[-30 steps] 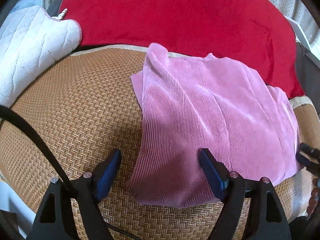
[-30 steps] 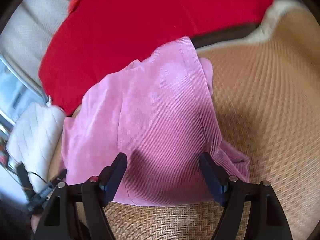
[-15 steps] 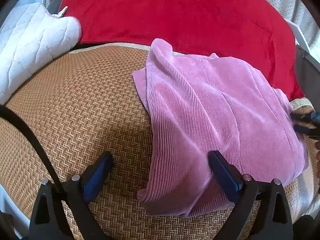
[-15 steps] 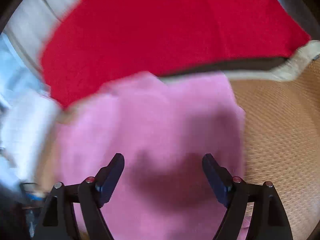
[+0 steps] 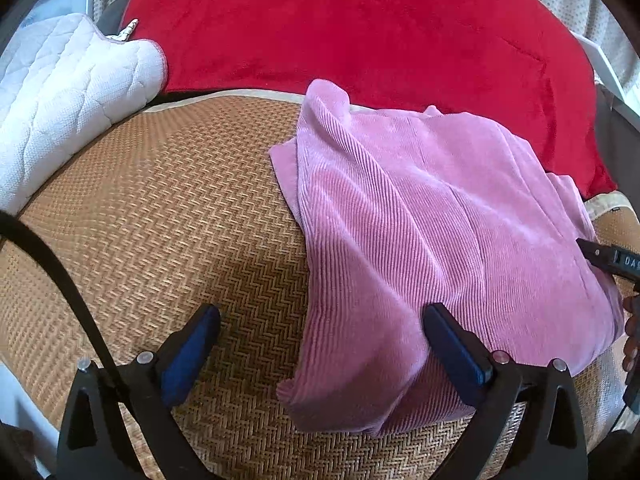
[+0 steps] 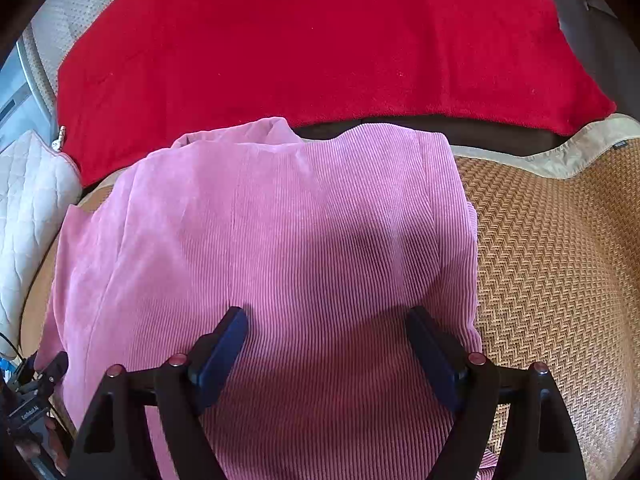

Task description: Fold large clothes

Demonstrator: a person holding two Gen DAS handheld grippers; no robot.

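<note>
A pink ribbed garment lies folded on a woven straw mat. It fills the middle of the right wrist view. My left gripper is open and empty, low over the garment's left front edge, its right finger over the cloth and its left finger over the mat. My right gripper is open and empty, just above the middle of the garment. The right gripper's tip also shows at the right edge of the left wrist view.
A red blanket lies behind the garment and also shows in the right wrist view. A white quilted cushion sits at the left. The mat stretches right of the garment, with a beige border.
Both grippers have pulled back and steadied. The right gripper has swung round to face the garment squarely. The garment lies still; both stay open.
</note>
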